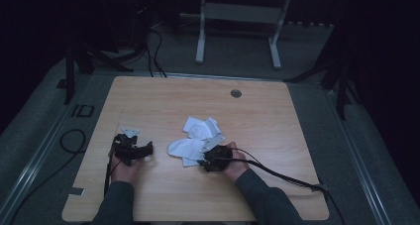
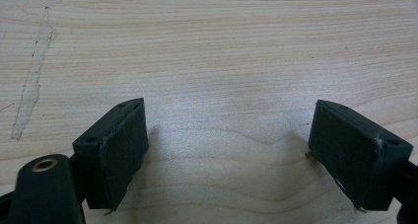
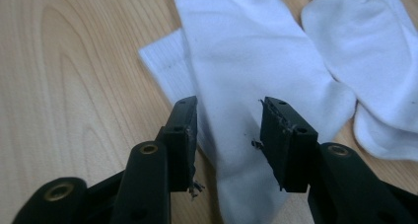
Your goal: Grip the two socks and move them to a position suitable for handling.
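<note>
Straddling a sock [image 3: 231,110] with right gripper [image 3: 227,135] jaws partly apart, not clamped; fabric runs up between the pads, nothing pinched yet. Looks like the approach to a grasp, so pick not made.

Left gripper [image 2: 227,150] jaws wide, gripping nothing, bare table [image 2: 222,46] under them. Parked left of the pile in the high view [image 1: 143,149], near but apart from the socks.

Socks [image 1: 195,138] bunched mid-table, white, overlapping; second sock [image 3: 365,51] lies across upper right of the right gripper view, touching the first. Count unclear, at least two, maybe more in the heap. No pairing, folding or laying flat evident.

Judging progress: early. Done: right gripper positioned over one sock. Left: close on it, pull it free of the heap, bring left gripper in for the other end or other sock, then sort or fold. Cannot tell the intended end state from the layout.

Grommet [image 1: 236,93] at far edge, not involved.
</note>
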{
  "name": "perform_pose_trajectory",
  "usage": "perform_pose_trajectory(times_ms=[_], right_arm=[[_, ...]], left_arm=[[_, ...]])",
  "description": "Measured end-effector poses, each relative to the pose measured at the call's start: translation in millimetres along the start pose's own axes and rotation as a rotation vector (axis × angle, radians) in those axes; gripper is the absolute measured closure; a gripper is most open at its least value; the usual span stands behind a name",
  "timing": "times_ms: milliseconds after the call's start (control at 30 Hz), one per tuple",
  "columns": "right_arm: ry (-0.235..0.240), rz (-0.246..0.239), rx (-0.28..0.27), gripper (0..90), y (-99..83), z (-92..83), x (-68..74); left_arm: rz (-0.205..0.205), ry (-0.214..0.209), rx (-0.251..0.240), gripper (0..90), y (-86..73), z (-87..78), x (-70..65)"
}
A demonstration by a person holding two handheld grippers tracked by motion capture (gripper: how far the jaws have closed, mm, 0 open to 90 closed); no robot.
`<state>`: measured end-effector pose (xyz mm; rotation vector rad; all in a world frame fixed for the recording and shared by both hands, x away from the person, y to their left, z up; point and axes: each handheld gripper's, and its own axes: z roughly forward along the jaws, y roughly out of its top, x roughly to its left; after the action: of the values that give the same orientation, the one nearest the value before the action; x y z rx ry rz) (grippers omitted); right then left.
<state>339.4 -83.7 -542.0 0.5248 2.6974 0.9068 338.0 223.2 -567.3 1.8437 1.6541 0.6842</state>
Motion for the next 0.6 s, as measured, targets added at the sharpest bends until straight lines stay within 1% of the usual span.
perform_pose_trajectory(times_ms=[100, 167, 200, 333, 400, 433, 467, 533, 567, 600], right_arm=[[-0.014, -0.002, -0.005, 76.9, -0.1, 1.1, -1.0], [-0.029, 0.027, -0.016, 87.7, 1.2, -1.1, -4.0], [-0.034, 0.039, -0.026, 89.7, 2.0, -3.2, -5.3], [-0.030, 0.047, -0.068, 90.0, 6.2, -15.2, -7.8], [-0.024, 0.050, -0.068, 89.8, 7.2, -18.8, -8.9], [-0.023, 0.046, -0.061, 87.1, 7.0, -18.7, -9.4], [-0.017, 0.040, -0.052, 80.1, 6.9, -17.3, -9.9], [-0.018, 0.035, -0.041, 70.6, 6.0, -13.4, -10.0], [-0.018, 0.035, -0.041, 70.6, 6.0, -13.4, -10.0], [-0.012, 0.036, -0.040, 68.2, 5.6, -11.4, -9.9]], left_arm=[[0.000, 0.000, -0.001, 15.2, -0.1, 0.1, 0.0], [0.000, 0.000, -0.002, 15.2, -0.1, 0.1, 0.0], [0.000, 0.000, -0.002, 15.2, -0.2, 0.1, 0.0], [0.000, 0.000, -0.002, 15.2, -0.2, 0.1, 0.0], [0.000, 0.000, -0.003, 15.1, -0.2, 0.1, -0.1], [0.000, -0.001, -0.003, 15.1, -0.2, 0.2, -0.2], [0.000, -0.001, -0.003, 15.2, -0.2, 0.2, -0.3], [0.001, -0.002, -0.004, 15.1, -0.2, 0.2, -0.4], [0.001, -0.002, -0.004, 15.1, -0.2, 0.2, -0.4], [0.001, -0.002, -0.004, 15.1, -0.2, 0.2, -0.4]])
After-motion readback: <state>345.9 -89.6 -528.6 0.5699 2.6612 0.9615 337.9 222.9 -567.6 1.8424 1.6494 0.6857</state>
